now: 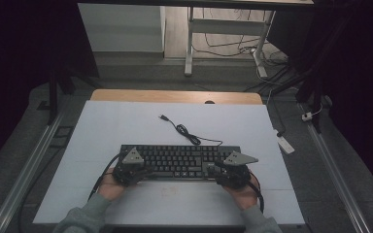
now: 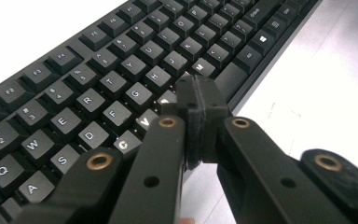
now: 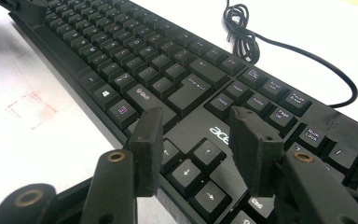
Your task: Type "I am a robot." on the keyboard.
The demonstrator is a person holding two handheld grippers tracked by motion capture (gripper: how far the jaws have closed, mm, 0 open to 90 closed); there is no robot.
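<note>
High view: keyboard (image 1: 179,161) seen near front of white table (image 1: 126,126), both grippers at its near edge.

Left gripper view: left gripper (image 2: 200,100) clenched, empty, tip poised over B/N keys; key-press step judged in hand.

Right gripper view: right gripper (image 3: 198,140) released over arrow keys (image 3: 191,163). Short straight descent needed next.

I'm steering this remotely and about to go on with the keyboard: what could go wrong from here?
1. The left gripper, shut with nothing between its jaws, is broader than one key of the black keyboard; it may press V, B and neighbours together.
2. The open right gripper hangs over the arrow keys; dropping could press one.
</note>
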